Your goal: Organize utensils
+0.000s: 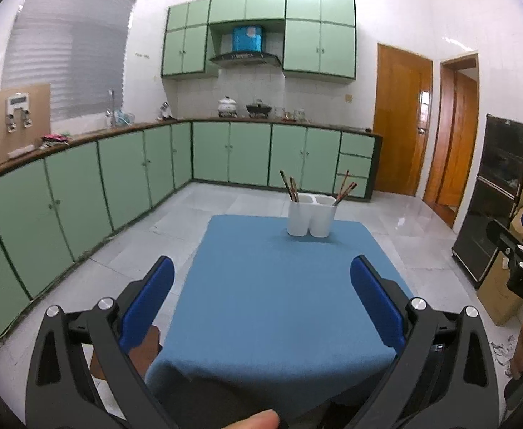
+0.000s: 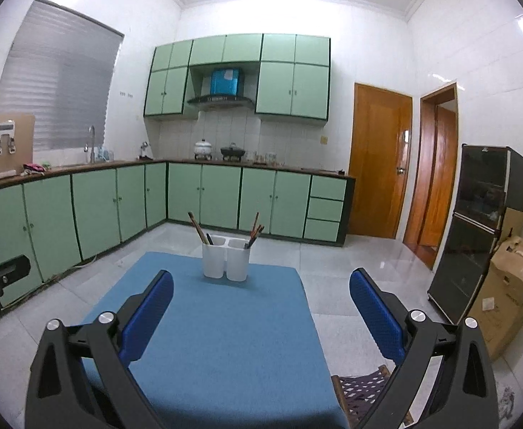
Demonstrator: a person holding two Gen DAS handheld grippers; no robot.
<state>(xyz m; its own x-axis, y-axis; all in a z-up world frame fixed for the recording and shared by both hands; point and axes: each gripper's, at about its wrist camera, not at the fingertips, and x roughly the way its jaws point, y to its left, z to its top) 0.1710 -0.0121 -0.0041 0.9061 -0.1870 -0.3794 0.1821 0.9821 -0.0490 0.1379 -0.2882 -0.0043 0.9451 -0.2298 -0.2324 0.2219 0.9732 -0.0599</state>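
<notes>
A: Item one, left tongs (image 1: 261, 279): blue-padded black fingers spread wide, holding nothing, over the near edge of the blue-cloth-covered desk (image 1: 268, 304). Right tongs (image 2: 261, 293): same, apart and empty.

B: Item two?

A: White twin-cup plastic utensil holder (image 2: 226, 259), near the far edge, with brown wooden chopsticks (image 2: 198, 228) split between both cups.

B: Step?

A: Likely the start; next calls for reaching forward to one bundle.

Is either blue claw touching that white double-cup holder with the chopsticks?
Apart. In both wrist views, bare blue tablecloth separates the open left claw and right claw from the white two-cup utensil holder.
</notes>
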